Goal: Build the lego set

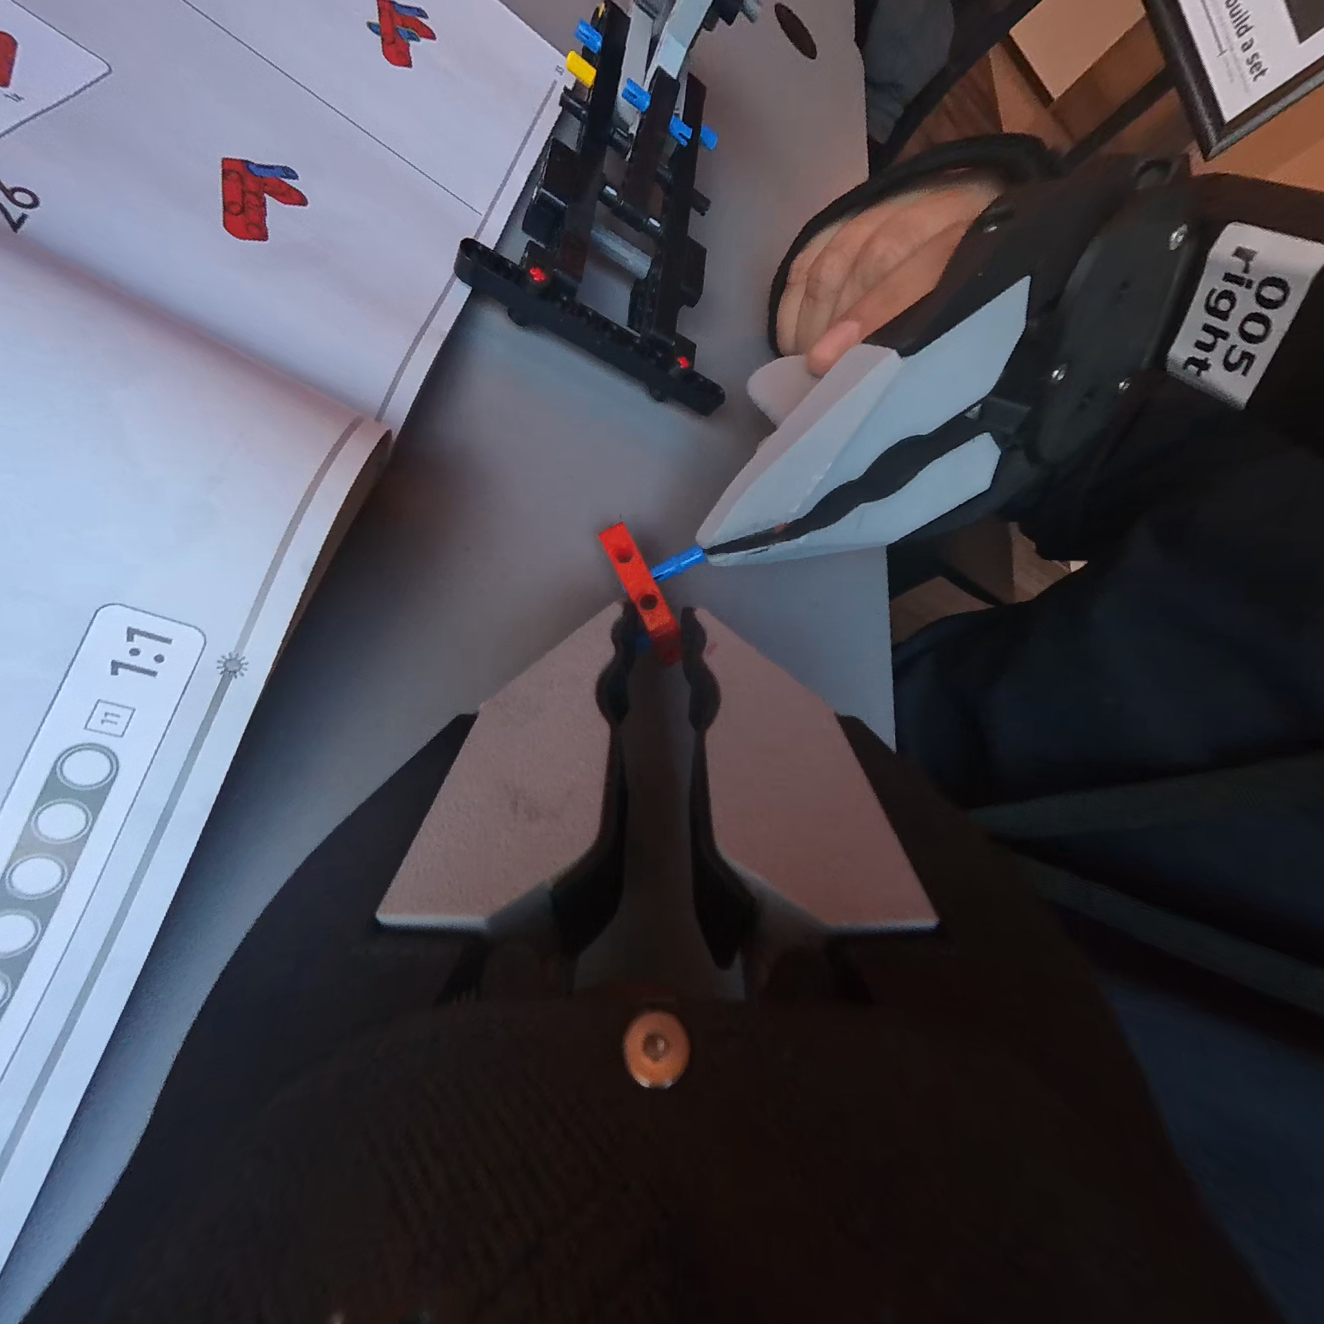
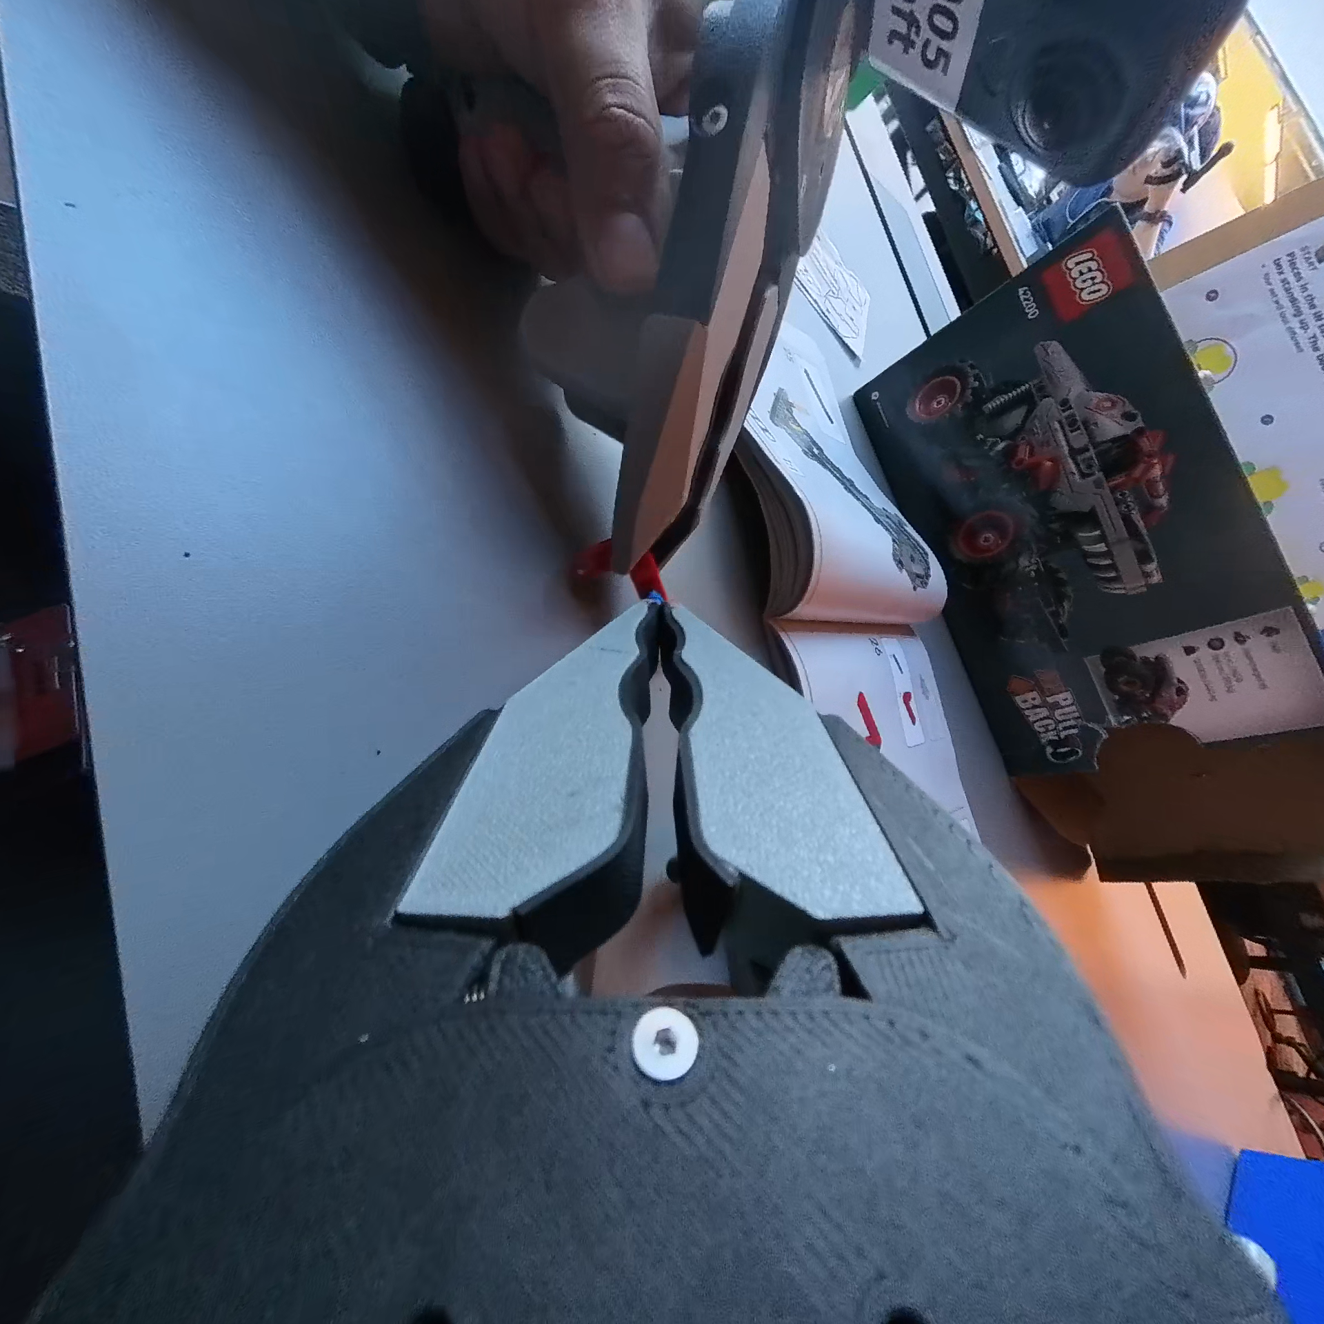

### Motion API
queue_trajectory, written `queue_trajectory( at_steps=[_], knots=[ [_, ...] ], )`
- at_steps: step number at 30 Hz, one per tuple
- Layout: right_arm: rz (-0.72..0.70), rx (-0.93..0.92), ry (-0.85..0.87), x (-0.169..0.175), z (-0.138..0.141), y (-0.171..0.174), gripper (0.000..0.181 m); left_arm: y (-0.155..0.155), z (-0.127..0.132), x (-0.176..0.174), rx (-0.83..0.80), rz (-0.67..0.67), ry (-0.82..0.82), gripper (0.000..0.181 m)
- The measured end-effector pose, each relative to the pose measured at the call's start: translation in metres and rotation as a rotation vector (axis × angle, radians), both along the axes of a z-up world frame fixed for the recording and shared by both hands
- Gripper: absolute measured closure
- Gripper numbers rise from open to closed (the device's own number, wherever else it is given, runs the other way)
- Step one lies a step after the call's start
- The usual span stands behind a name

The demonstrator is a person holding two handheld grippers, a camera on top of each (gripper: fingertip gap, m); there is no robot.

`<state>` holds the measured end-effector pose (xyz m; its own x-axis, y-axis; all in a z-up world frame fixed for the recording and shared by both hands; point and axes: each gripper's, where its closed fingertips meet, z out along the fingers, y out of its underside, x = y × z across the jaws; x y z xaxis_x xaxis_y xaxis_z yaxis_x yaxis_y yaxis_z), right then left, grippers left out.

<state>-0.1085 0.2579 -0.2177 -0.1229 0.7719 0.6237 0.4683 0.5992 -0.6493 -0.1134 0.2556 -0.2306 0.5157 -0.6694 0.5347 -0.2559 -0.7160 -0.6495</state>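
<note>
My left gripper (image 1: 655, 630) is shut on a small red beam (image 1: 637, 584) with round holes and holds it above the grey table (image 1: 501, 466). My right gripper (image 1: 709, 553) comes in from the right, shut on a blue pin (image 1: 675, 566) whose tip sits at the beam's side. In the right wrist view my right gripper (image 2: 658, 609) is closed, with a bit of blue at its tips against the red beam (image 2: 645, 573). The left gripper (image 2: 645, 552) comes down from above onto the beam. A black partly built frame (image 1: 616, 236) with blue and yellow pins lies farther back.
An open instruction booklet (image 1: 179, 358) covers the left of the table and also shows in the right wrist view (image 2: 845, 559). The dark set box (image 2: 1075, 516) stands beyond it. A framed sign (image 1: 1246, 64) is at the upper right. A person's hand (image 1: 860, 279) holds the right gripper. The tips of both grippers are at nearly the same place.
</note>
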Motion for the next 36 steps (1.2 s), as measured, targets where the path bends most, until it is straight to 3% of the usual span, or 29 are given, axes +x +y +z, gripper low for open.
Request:
queue_trajectory(
  at_steps=[29,36],
  knots=[
    [0.026,0.028,-0.027,-0.006,-0.006,-0.001,0.181,-0.004,0.000,0.000,0.018,-0.004,0.025,0.172],
    [0.026,-0.040,0.115,0.000,0.020,0.000,0.181,-0.008,0.019,0.009,0.278,-0.106,0.093,0.173]
  ],
)
